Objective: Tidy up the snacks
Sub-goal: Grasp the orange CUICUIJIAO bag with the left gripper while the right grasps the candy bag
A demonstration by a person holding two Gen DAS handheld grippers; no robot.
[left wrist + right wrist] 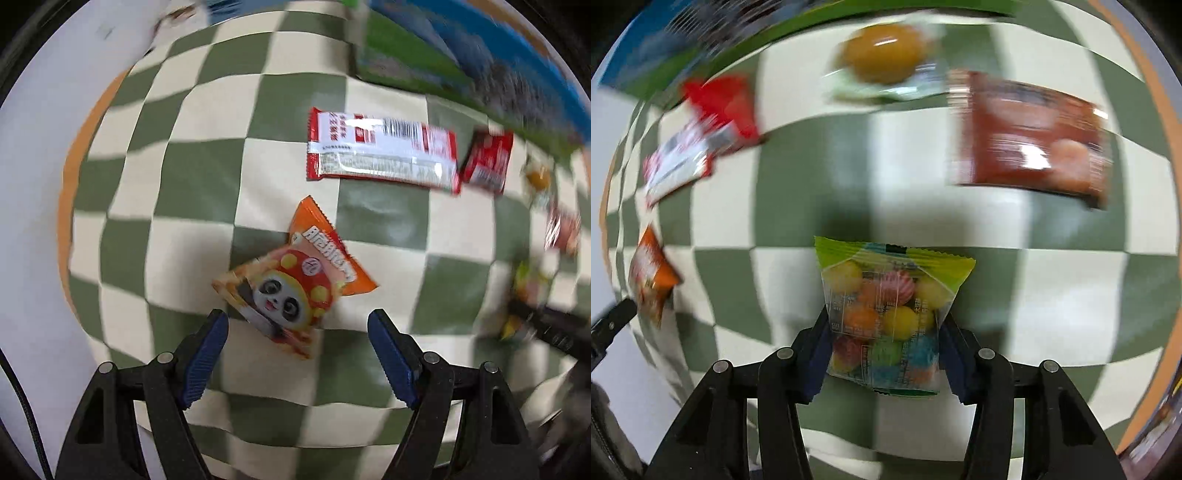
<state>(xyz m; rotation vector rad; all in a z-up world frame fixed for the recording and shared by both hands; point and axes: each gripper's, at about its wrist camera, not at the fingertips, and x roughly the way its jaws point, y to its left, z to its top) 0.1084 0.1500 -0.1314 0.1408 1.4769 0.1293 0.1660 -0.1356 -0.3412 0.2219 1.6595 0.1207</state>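
Observation:
My left gripper (297, 323) is open and hovers just above an orange panda snack packet (295, 280) that lies on the checkered cloth (192, 177); the packet's near end sits between the fingertips. A long red and white bar wrapper (380, 151) and a small red packet (487, 162) lie beyond it. My right gripper (882, 332) is shut on a clear bag of coloured candy balls (886, 317) with a green top, held above the cloth. The panda packet also shows at the far left of the right wrist view (650, 277).
In the right wrist view a brown egg-like snack in clear wrap (882, 55), a dark red packet (1034, 140) and the red wrappers (701, 133) lie on the cloth. A blue and green box (461, 48) stands at the back. The orange table edge (70, 177) runs along the left.

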